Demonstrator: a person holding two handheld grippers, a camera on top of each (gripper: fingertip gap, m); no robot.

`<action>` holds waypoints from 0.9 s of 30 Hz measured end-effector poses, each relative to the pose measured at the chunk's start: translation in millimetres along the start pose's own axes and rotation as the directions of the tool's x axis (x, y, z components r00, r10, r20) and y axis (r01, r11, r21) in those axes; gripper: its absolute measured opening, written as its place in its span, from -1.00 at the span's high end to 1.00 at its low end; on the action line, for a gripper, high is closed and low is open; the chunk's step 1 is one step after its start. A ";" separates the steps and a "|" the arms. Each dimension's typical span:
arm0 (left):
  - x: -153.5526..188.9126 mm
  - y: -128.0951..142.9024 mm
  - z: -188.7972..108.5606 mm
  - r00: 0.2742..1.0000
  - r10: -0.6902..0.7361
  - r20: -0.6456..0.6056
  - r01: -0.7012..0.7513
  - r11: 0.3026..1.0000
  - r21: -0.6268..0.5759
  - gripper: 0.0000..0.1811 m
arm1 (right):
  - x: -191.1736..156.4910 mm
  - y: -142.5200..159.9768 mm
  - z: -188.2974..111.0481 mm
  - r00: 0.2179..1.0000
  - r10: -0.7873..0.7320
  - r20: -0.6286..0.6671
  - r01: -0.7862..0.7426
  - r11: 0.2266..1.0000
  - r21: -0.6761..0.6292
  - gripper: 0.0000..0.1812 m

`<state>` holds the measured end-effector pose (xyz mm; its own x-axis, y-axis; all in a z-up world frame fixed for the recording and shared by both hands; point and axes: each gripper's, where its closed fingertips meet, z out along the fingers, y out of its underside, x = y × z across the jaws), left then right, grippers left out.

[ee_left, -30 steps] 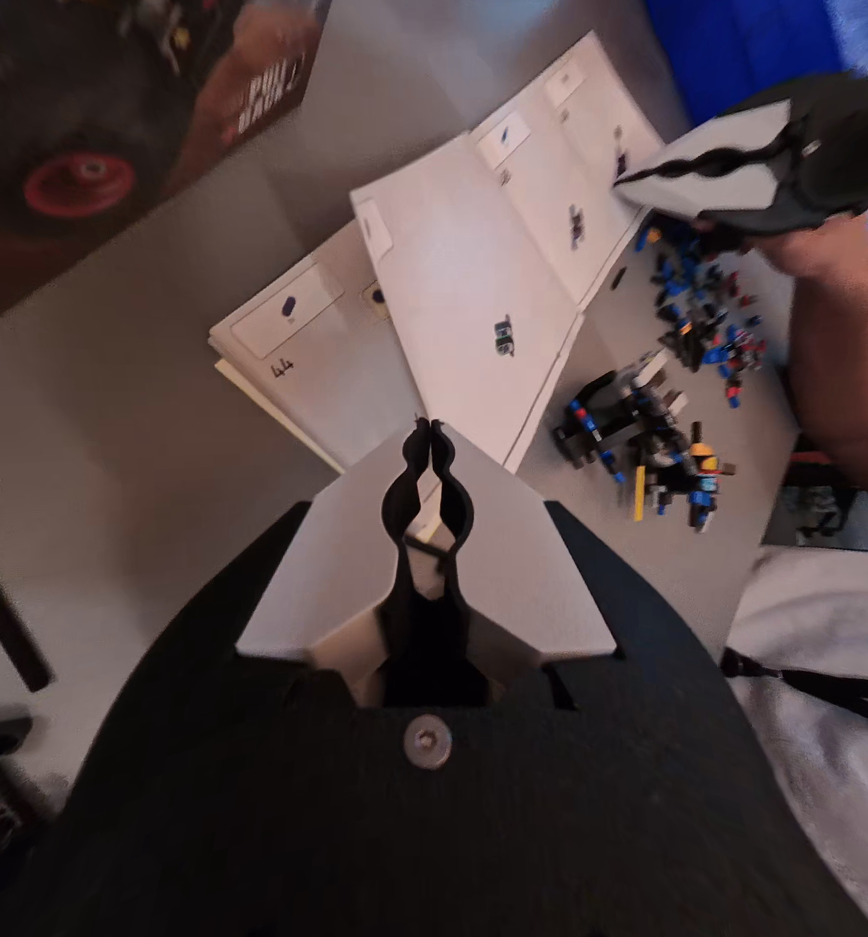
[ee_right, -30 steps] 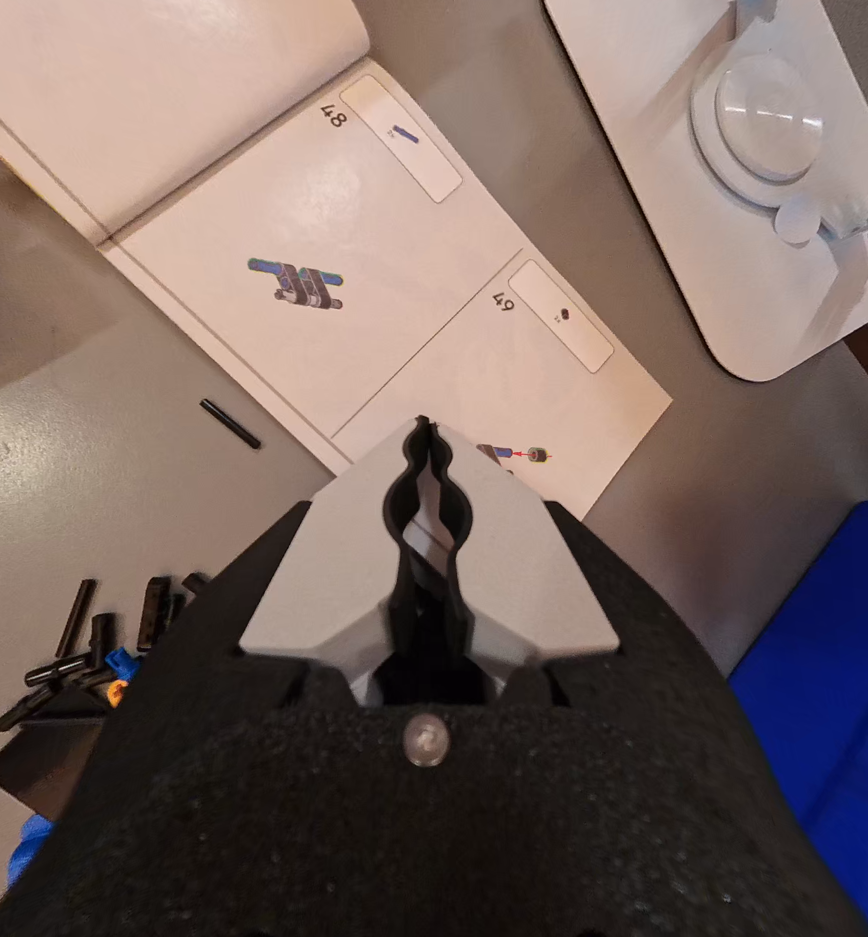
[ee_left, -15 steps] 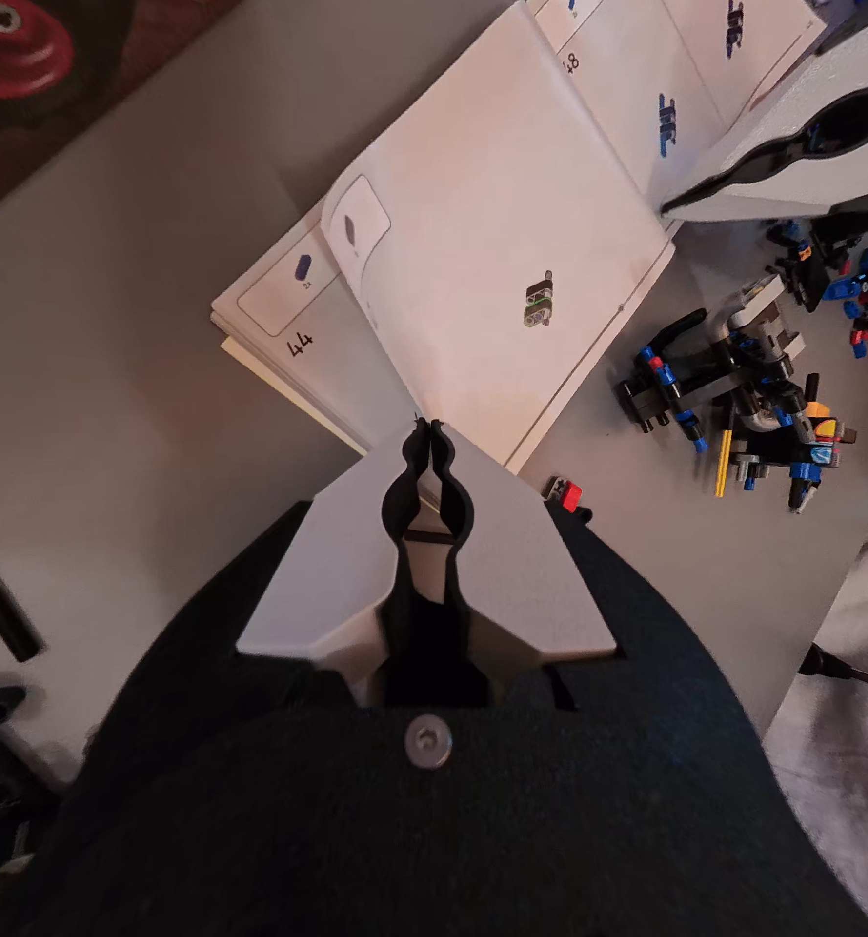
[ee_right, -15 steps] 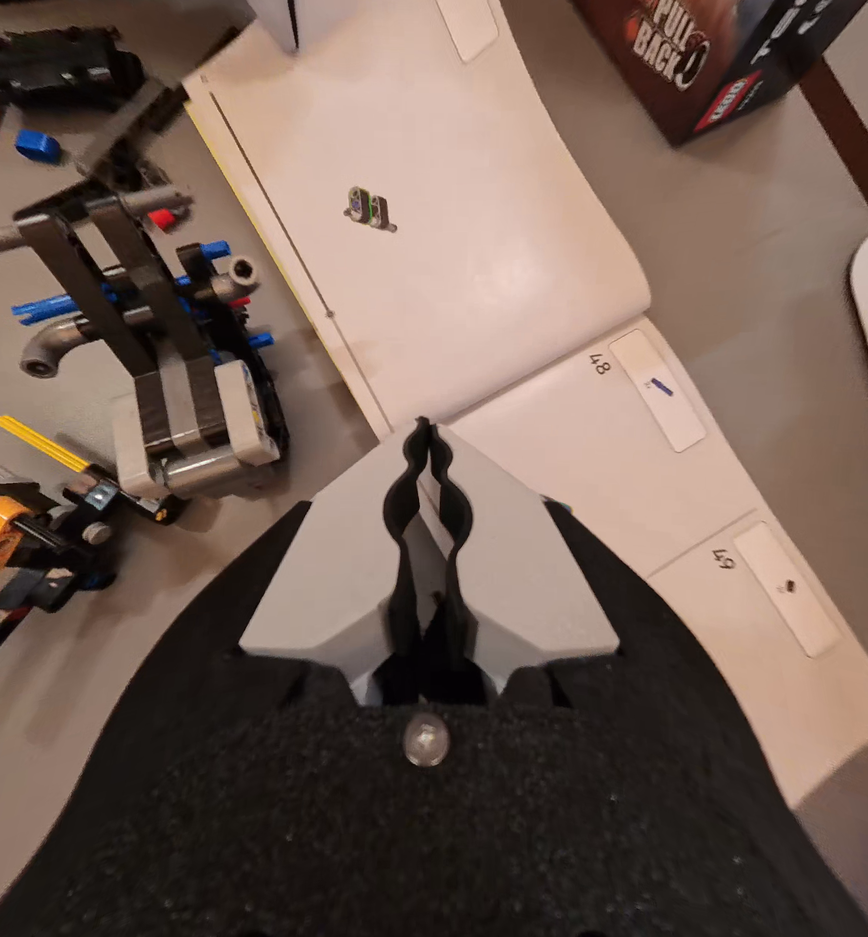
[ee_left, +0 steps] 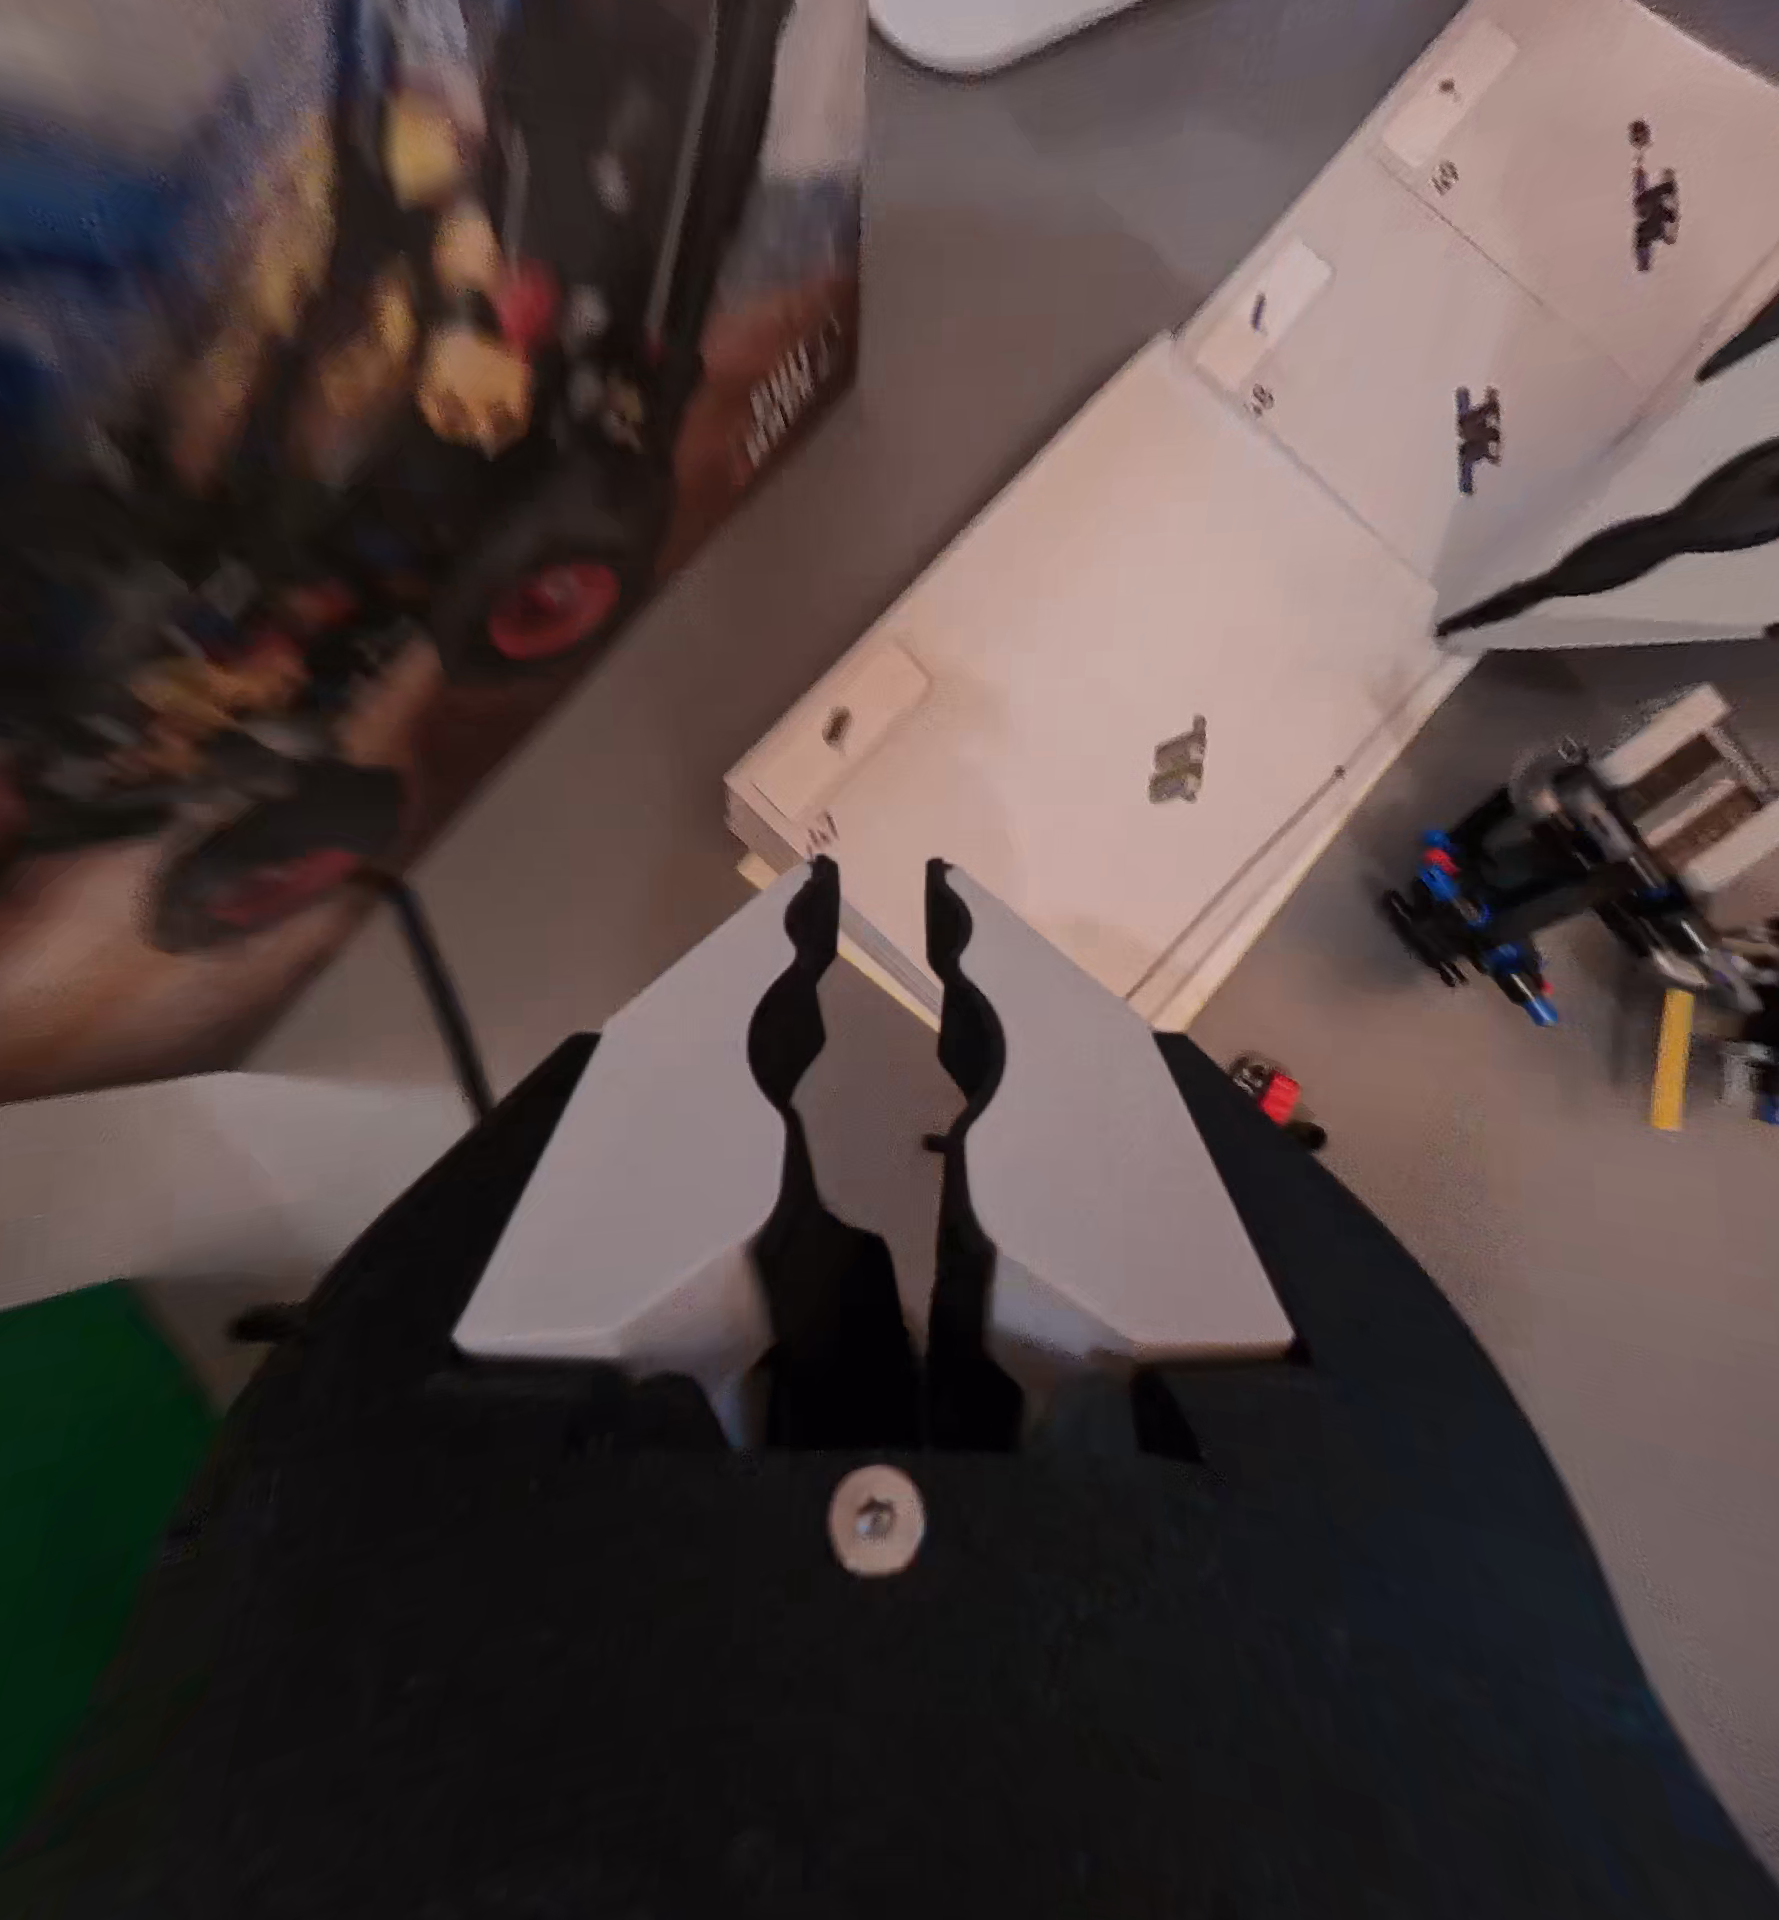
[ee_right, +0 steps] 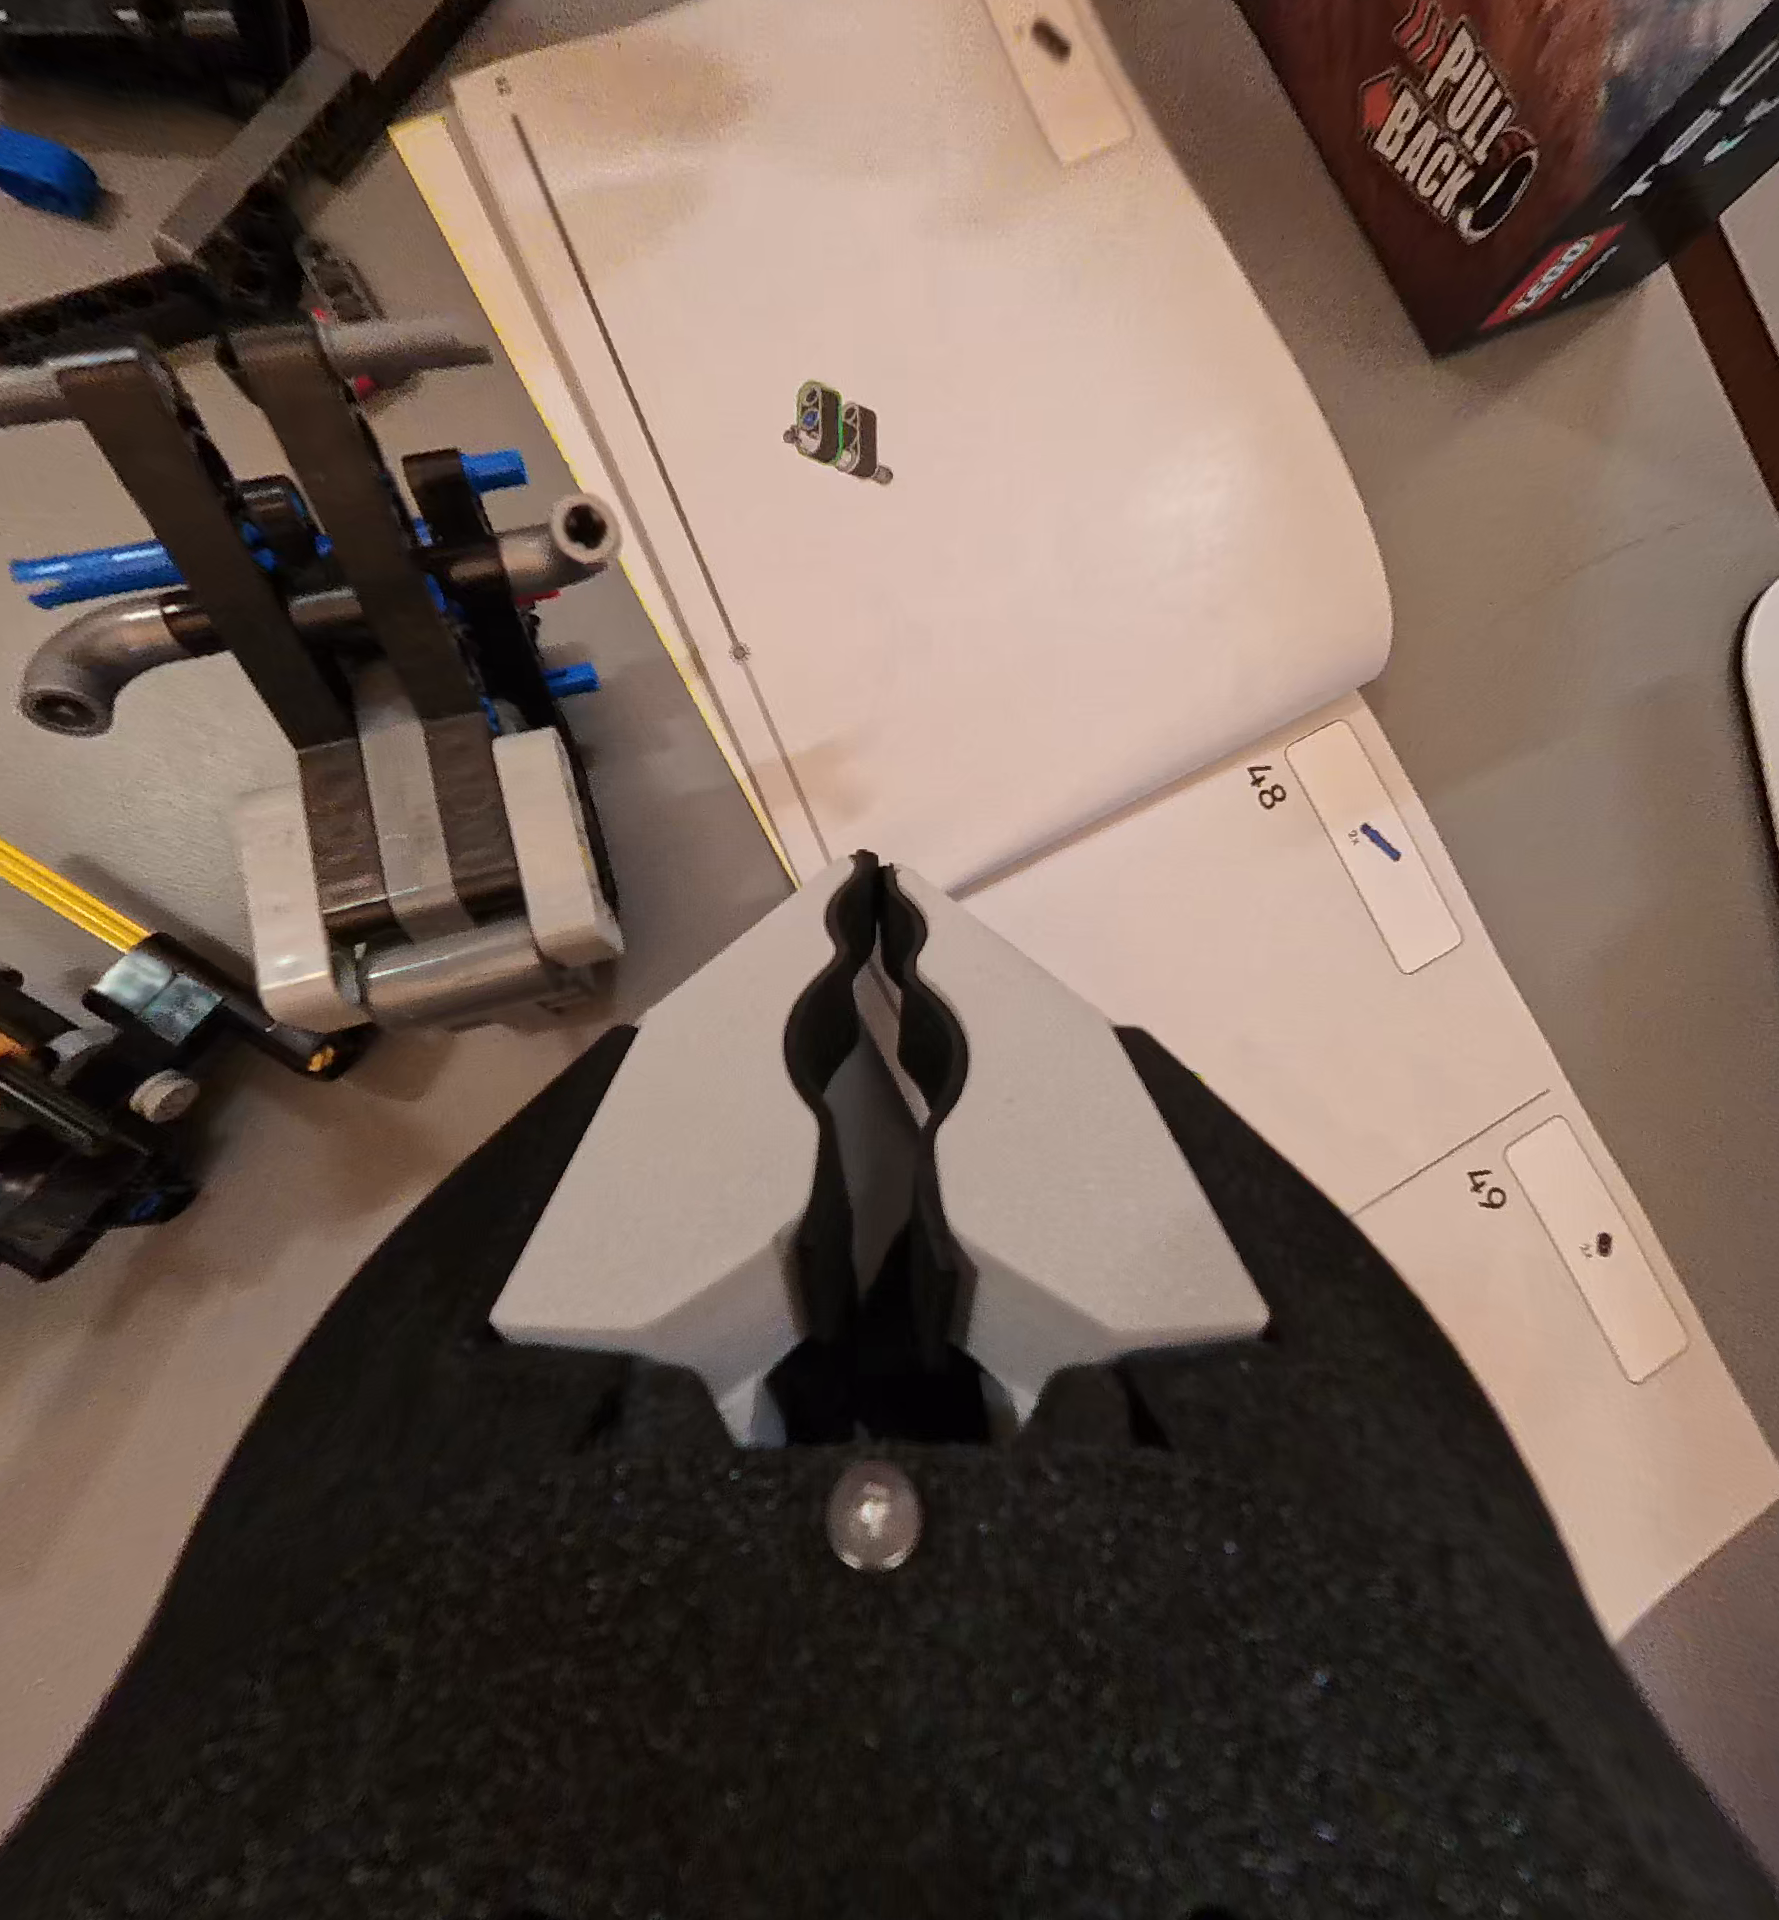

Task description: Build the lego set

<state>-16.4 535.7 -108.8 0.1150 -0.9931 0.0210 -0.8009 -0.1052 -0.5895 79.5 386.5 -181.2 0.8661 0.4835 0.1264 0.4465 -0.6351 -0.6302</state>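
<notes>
Surface [ee_right: 1550, 499]: a grey top is seen in both views, carrying the box, the booklet and the lego parts.
Set box [ee_left: 365, 436]: a large, blurred printed box is seen standing at the upper left of the left wrist view; one corner of it [ee_right: 1550, 156] is seen at the top right of the right wrist view, just beyond the booklet.
Instruction booklet [ee_right: 968, 436]: it is laid open on the surface, the near page curved upward; in the left wrist view [ee_left: 1124, 675] it is seen stretching from just ahead of the left tool toward the upper right.
Partly built lego model [ee_right: 386, 665]: black beams, grey blocks, grey pipes and blue pins are seen joined together; it is stood on the surface just beside the booklet's left edge and to the left of the right tool. In the left wrist view [ee_left: 1612, 831] it is seen well to the right of the left tool, near the right tool.
Left tool [ee_left: 877, 868]: its fingers are held clearly apart and nothing is gripped; its tips are seen over the near corner of the booklet.
Right tool [ee_right: 872, 860]: its jaws are pressed together at the tips and no lego part is seen between them; the tips are placed at the booklet's near edge. It is also seen at the right edge of the left wrist view [ee_left: 1456, 623].
Yellow axle [ee_right: 33, 878]: it is laid at the left, beside a black and orange cluster.
Loose blue piece [ee_right: 38, 177]: it is laid alone at the upper left.
Small red and black piece [ee_left: 1269, 1086]: it is laid just right of the left tool.
</notes>
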 end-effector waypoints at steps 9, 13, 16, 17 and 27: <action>105.3 -76.0 88.2 0.936 0.298 -0.188 -0.307 0.952 -0.017 1.00 | 0.2 0.6 -0.1 0.999 0.046 0.006 -0.046 0.999 0.017 1.00; 105.6 -69.4 123.4 0.935 0.274 -0.227 -0.297 0.952 -0.076 1.00 | 0.4 0.7 0.0 0.999 0.045 0.001 -0.045 0.999 0.018 1.00; 104.1 -64.9 130.8 0.934 0.262 -0.243 -0.288 0.955 -0.078 1.00 | 0.4 0.8 0.0 0.999 0.044 -0.003 -0.044 0.999 0.012 1.00; 104.2 -64.3 131.6 0.933 0.258 -0.250 -0.283 0.957 -0.071 1.00 | 0.4 0.7 0.0 0.999 0.043 -0.004 -0.043 0.999 0.011 1.00; 101.2 -53.3 138.5 0.932 0.245 -0.266 -0.270 0.961 -0.059 1.00 | 0.0 0.6 0.6 0.999 0.040 -0.013 -0.040 0.999 0.000 1.00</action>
<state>119.3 447.9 -187.1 -0.2459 -0.9651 0.0899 -0.8353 0.1639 -0.5248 79.6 386.5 -182.0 0.8859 0.4505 0.1110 0.4120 -0.6540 -0.6345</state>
